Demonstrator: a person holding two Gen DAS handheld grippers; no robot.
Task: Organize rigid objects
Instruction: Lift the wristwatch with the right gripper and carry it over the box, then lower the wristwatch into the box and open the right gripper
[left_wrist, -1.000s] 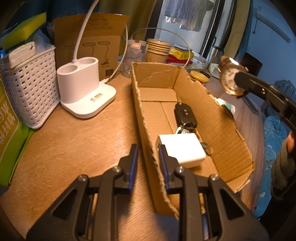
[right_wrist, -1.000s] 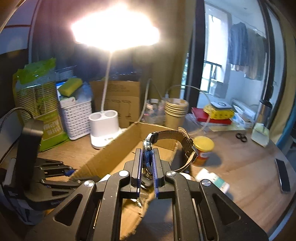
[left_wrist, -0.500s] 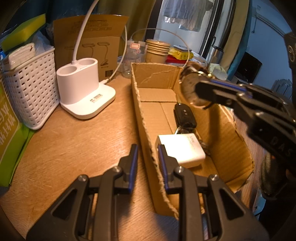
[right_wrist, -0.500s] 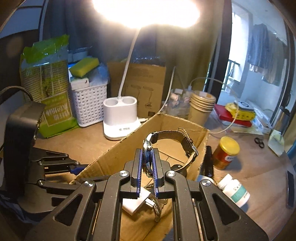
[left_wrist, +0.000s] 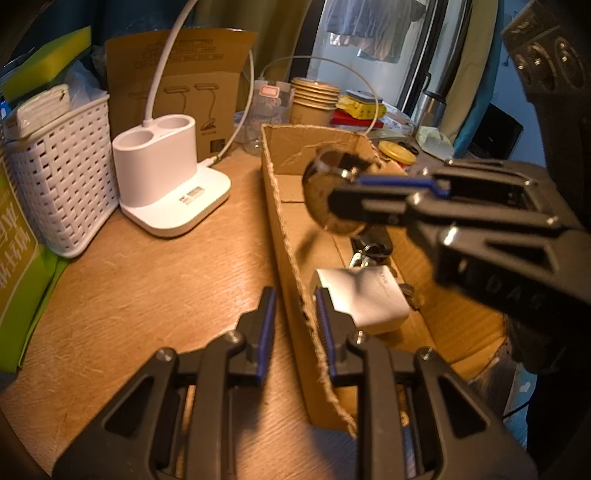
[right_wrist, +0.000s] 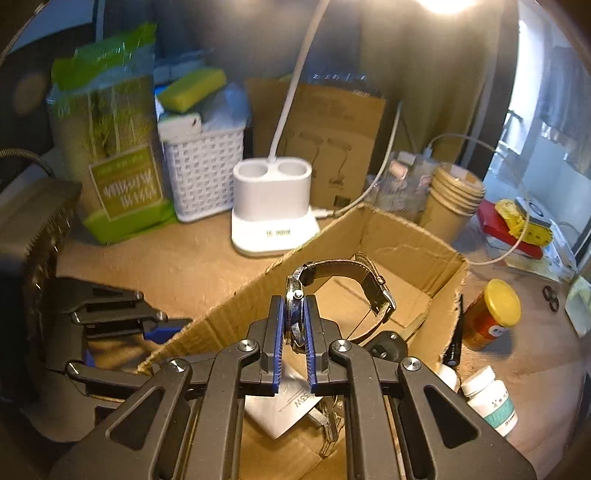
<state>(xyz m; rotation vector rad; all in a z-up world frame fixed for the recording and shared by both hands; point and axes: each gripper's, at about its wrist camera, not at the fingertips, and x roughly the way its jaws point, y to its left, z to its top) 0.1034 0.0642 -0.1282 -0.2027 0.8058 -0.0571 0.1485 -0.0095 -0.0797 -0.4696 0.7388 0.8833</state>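
Landmark: cardboard box (left_wrist: 291, 258), open top, torn rim, standing on the wooden table (left_wrist: 147, 280).
Right gripper (right_wrist: 294, 332): my jaws are clamped on the case of a wristwatch (right_wrist: 295, 295), blue pads flat against both faces.
Wristwatch position: held in the air above the box's interior, case edge-on, brown strap (right_wrist: 354, 273) looping out over the far half of the box. From the left wrist view the watch (left_wrist: 325, 199) reads as a round metal disc hanging over the middle of the box.
Left gripper (left_wrist: 295, 325): my jaws stand slightly apart and straddle the box's near long wall, one finger outside, one inside; whether the pads touch the cardboard I cannot tell.
Inside the box: white charger block (left_wrist: 365, 295) near my left jaws, a dark key fob with keys (left_wrist: 373, 243) beyond it, partly hidden by the right gripper.
Left of the box: white lamp base (left_wrist: 166, 177) with two round wells; white woven basket (left_wrist: 59, 162) further left.
Behind the box: stack of paper cups (left_wrist: 314, 101).
Right of the box: yellow-lidded jar (right_wrist: 493, 314) and a white pill bottle (right_wrist: 489, 400), both on the table.
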